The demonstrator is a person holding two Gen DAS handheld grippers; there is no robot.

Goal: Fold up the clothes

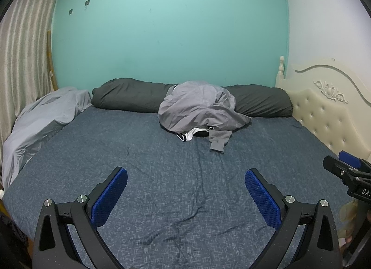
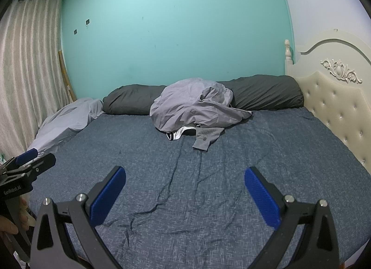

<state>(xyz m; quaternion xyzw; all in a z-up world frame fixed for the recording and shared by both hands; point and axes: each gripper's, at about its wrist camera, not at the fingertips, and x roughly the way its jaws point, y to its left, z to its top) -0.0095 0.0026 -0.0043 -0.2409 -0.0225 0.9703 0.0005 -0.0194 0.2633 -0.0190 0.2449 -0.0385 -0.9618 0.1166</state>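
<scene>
Left wrist view has the left claw (image 1: 186, 184) spread wide and empty above the bare sheet (image 1: 162, 176), likely readying for a grab. Far ahead of it, the grey clothes heap (image 1: 199, 108) leans against the dark bolster (image 1: 129, 95). Beside it, the right claw (image 2: 185, 184) also gapes wide, holding nothing.

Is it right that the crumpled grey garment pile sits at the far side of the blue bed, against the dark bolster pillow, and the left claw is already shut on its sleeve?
Not quite. The crumpled grey garment pile does lie at the far side of the blue bed against the dark bolster pillow, but the left claw is open and well short of it, holding nothing, as the left wrist view shows.
</scene>
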